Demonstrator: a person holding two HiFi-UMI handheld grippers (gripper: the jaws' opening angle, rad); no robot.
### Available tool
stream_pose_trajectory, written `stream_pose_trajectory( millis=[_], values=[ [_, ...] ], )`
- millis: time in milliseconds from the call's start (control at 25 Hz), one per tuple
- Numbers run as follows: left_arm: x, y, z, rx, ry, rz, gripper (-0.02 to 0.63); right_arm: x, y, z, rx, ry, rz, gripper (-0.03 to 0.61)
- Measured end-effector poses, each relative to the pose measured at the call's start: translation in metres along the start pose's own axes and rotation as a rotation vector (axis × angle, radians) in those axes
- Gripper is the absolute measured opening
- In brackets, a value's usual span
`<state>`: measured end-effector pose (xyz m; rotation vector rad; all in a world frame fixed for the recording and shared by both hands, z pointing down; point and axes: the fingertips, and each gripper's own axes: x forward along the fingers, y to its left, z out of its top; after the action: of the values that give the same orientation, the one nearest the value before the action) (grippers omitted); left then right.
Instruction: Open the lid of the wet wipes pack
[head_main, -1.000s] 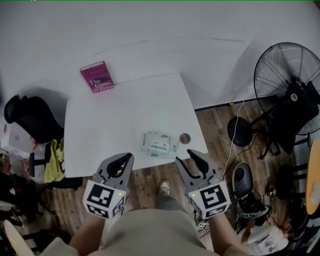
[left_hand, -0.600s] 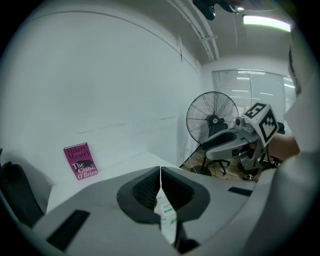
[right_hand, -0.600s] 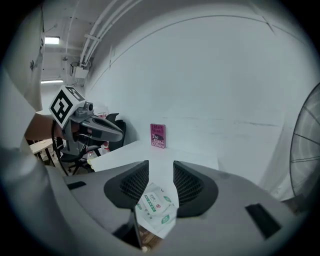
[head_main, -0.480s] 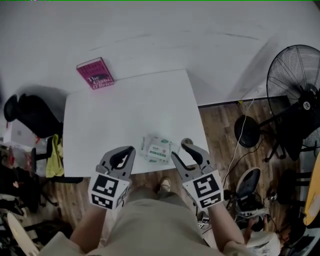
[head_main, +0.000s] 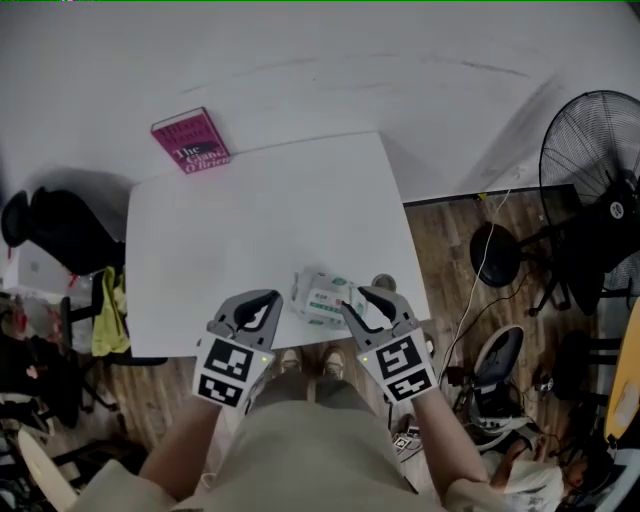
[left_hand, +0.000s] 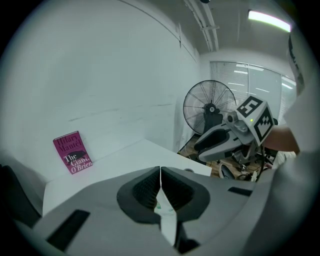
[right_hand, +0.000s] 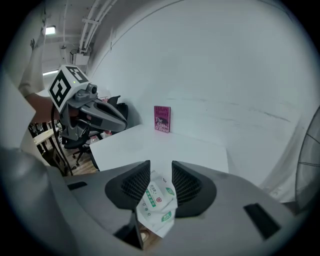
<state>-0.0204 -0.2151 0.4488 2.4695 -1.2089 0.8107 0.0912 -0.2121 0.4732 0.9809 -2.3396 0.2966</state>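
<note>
Seen from the head view, a white square table stands against a white wall. The soft white wet wipes pack with green labels lies flat by the table's near edge, toward the right corner. A small round brownish thing sits just beside the pack, on its right. The left gripper hangs over the near edge, just left of the pack. The right gripper has its tips at the pack's right end. A magenta paperback book stands at the far left corner against the wall. A black pedestal fan stands on the wooden floor to the right. Only this view shows both grippers flanking the pack.

The left gripper view settles what is vague from above: its jaws are pressed together tip to tip with nothing between them. A sliver of the pack shows beneath them. Here the book's cover reads "Hilary Mantel, The Giant, O'Brien".

The right gripper view shows its jaws apart, though they have just been closing. The pack lies in the gap beneath them, and neither pad presses on it. The pack's green print is too small to read.
</note>
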Motion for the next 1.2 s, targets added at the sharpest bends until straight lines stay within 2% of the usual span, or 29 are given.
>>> stream_pose_trajectory(
  millis=[360,640,880,1200],
  values=[
    [0.047,0.011,-0.051,0.024,0.096,-0.08,0.025,0.055,0.027,-0.046,-0.161,0.174,0.034,0.151],
    [0.075,0.007,-0.088,0.025,0.175,-0.148,0.025,0.083,0.039,-0.087,-0.173,0.287,0.065,0.151],
    [0.097,-0.005,-0.117,0.038,0.233,-0.204,0.025,0.101,0.049,-0.111,-0.194,0.344,0.095,0.152],
    [0.12,-0.012,-0.145,0.065,0.313,-0.23,0.025,0.118,0.053,-0.135,-0.244,0.398,0.088,0.15]
  ],
)
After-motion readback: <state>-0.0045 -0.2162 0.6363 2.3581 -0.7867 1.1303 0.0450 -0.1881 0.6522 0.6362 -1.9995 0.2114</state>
